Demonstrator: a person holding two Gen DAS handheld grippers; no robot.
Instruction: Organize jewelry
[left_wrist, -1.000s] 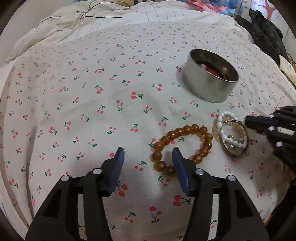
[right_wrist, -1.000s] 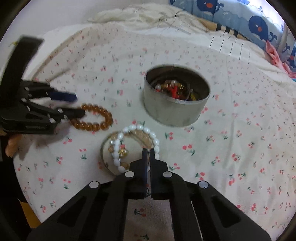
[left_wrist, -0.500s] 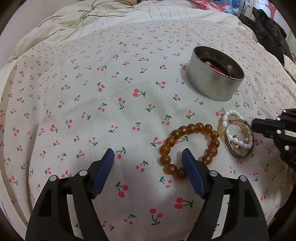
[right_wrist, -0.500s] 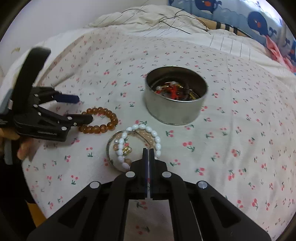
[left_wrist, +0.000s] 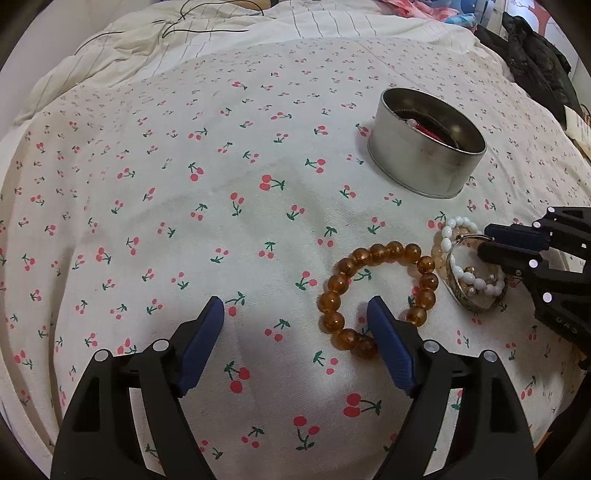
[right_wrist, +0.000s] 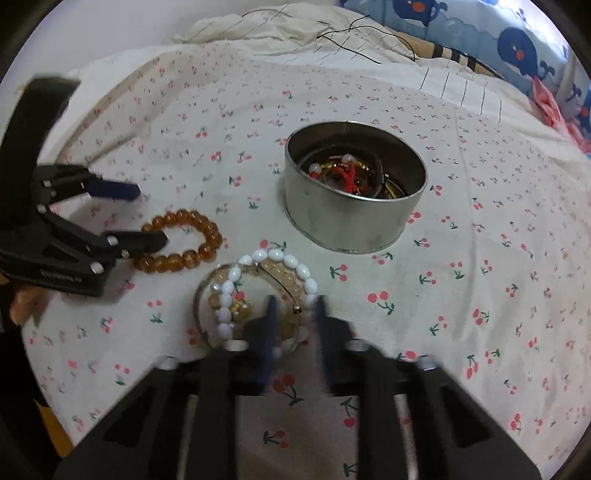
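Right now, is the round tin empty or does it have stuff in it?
Not empty. The open tin holds a tangle of jewelry: red cord, white beads and gold pieces show inside.

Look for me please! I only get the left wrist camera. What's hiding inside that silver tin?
Observer: The right wrist view looks into the tin: a red cord, white beads and gold pieces lie tangled there.
Operator: Is the other grabber squeezing the white bracelet?
Observer: No. The right gripper is open, its blurred fingers either side of the white bracelet's edge.
Operator: What's far behind the tin?
Observer: A blue whale pillow.
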